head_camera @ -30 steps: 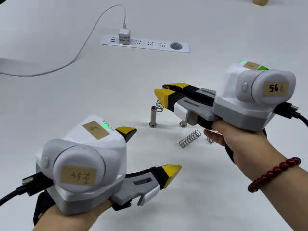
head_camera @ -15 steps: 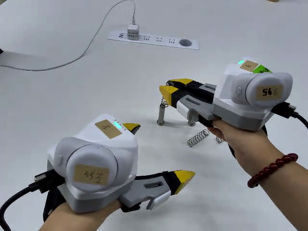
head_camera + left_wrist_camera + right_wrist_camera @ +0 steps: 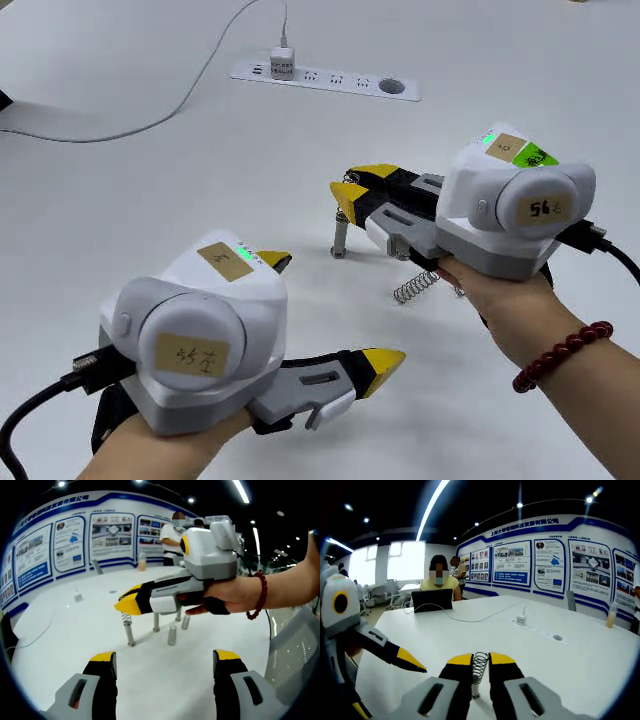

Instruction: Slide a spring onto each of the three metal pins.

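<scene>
**Spring upright over a pin**

My right gripper (image 3: 479,660) pinches a spring (image 3: 479,670) between its yellow tips. The wire coil stands upright, its long axis vertical and in line with the pin (image 3: 340,236) just beneath it. I cannot tell whether the coil's lower end sits over the top of the pin. The pin is a thin grey metal post standing straight on a small round foot.

A second spring (image 3: 416,285) lies on its side just beside my right hand (image 3: 500,300), its long axis slanting across the table. My left gripper (image 3: 328,311) hangs nearer to me, its black, yellow-tipped fingers spread wide with nothing between them.

The table (image 3: 150,200) is white, smooth and matt. Near its far side lies a white power strip (image 3: 325,80) with a charger (image 3: 283,62) plugged in and a cable (image 3: 180,95) trailing left.

Behind the table, the wall (image 3: 555,565) carries blue-and-white poster panels. A person (image 3: 439,582) sits at a laptop (image 3: 432,600).
</scene>
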Motion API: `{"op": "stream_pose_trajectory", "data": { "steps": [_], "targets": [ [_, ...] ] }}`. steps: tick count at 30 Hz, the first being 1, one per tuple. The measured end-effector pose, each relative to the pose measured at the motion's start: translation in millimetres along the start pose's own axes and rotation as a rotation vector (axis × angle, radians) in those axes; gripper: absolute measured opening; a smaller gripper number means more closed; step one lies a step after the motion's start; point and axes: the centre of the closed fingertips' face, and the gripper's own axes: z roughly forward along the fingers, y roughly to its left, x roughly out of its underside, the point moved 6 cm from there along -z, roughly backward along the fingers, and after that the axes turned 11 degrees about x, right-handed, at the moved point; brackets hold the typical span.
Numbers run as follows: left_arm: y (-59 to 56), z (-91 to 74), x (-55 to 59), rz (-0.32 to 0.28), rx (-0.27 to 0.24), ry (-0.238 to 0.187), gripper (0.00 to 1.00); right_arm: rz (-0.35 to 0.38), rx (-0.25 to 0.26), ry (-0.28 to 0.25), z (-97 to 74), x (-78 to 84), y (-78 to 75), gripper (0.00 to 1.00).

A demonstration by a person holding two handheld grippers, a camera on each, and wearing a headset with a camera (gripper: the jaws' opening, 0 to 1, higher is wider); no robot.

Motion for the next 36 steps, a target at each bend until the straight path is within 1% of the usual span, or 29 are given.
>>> {"op": "stream_pose_trajectory", "data": {
  "steps": [6, 9, 15, 18, 30, 36],
  "targets": [
    [1.0, -0.3, 0.4, 0.000, -0.005, 0.004, 0.80, -0.042, 0.000, 0.011, 0.2, 3.5, 3.3, 0.12],
    [3.0, -1.0, 1.5, -0.001, -0.019, 0.010, 0.80, -0.062, -0.002, 0.031, 1.1, 8.0, 4.7, 0.12],
    [4.7, -1.3, 2.6, -0.007, -0.022, 0.014, 0.80, -0.075, -0.003, 0.055, 2.5, 14.3, 6.2, 0.12],
    [4.7, -1.3, 2.7, -0.008, -0.024, 0.014, 0.79, -0.069, -0.001, 0.078, 3.5, 19.5, 6.7, 0.12],
    [3.7, -0.7, 2.5, -0.002, -0.022, 0.016, 0.79, -0.061, -0.007, 0.125, 7.0, 33.5, 8.3, 0.12],
    [4.2, -0.5, 2.7, -0.013, -0.026, 0.012, 0.79, -0.058, -0.016, 0.147, 8.6, 38.8, 8.8, 0.12]
  ]
}}
